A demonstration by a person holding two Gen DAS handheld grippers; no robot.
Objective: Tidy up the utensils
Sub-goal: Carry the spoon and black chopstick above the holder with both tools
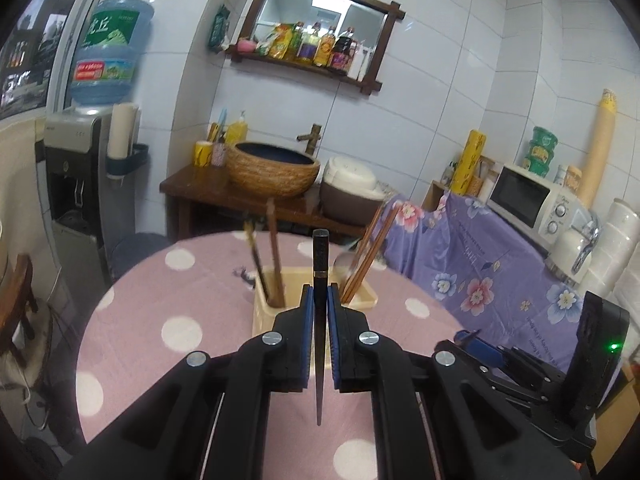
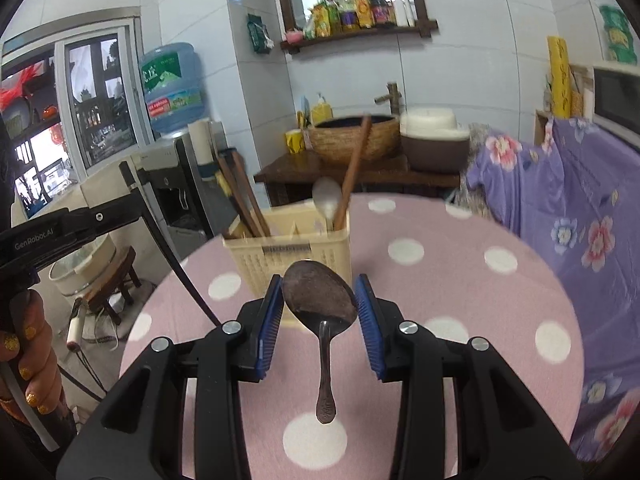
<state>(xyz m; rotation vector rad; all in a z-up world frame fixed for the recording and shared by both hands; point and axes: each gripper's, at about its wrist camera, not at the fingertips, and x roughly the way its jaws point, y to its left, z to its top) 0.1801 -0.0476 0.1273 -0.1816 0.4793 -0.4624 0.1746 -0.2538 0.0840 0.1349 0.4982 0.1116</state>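
Pinching a dark chopstick at frame centre, the left gripper is closed on it below the cream holder; the right gripper clasps a spoon by its bowl — likely to slip or twist, missing the holder's compartment.

Legible markings: "GenRobot.AI" in grey letters on the black handheld left gripper body; large white Chinese characters "虎丘" on the green label of the blue water-cooler bottle. Other labels too blurred to read
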